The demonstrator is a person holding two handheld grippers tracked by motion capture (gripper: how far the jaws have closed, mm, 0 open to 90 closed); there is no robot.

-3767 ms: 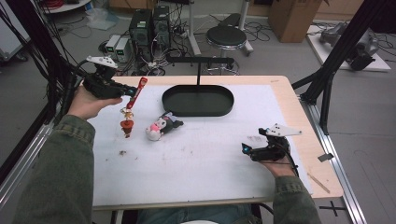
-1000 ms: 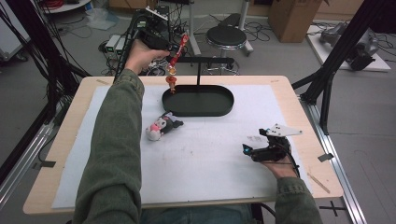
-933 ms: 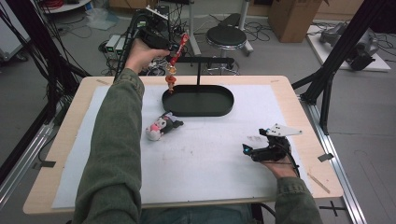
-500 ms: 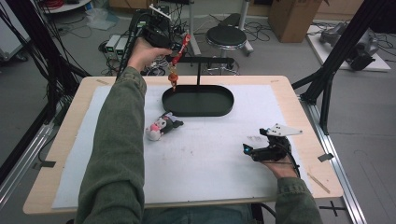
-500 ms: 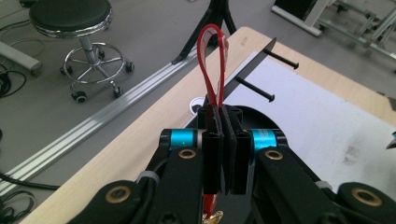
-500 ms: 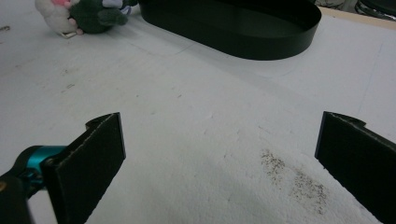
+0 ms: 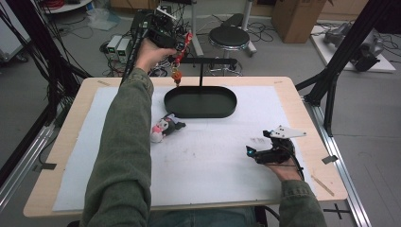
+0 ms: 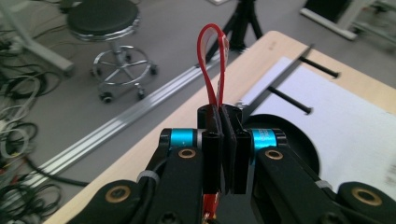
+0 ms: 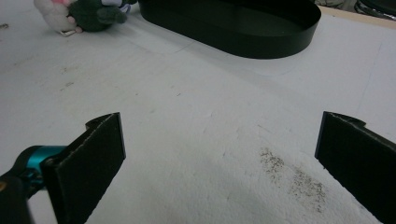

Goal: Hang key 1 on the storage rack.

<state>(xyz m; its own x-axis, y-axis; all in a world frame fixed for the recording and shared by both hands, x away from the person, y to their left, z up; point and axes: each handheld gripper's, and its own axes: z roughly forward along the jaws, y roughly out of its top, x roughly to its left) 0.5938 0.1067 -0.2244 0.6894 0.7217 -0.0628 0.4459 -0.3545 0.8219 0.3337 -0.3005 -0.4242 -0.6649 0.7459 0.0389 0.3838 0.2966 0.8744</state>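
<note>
My left gripper is raised beyond the table's far edge, shut on the red strap of a hanging charm. The strap's loop stands up above the closed jaws, and the beaded charm dangles below, just left of the black stand's crossbar. In the left gripper view the bar runs off to the right, apart from the loop. The stand rises from a black oval tray. A small plush toy lies on the white mat. My right gripper rests open on the mat at the right, nothing between its jaws.
The tray's wall and the plush lie ahead of the right gripper. A round stool, cables and equipment sit on the floor beyond the table. Black frame legs stand at the right edge.
The left arm has carried the charm from low over the table's left side up to the far end beside the stand's bar, still creeping up and right. The right gripper has stayed put.
</note>
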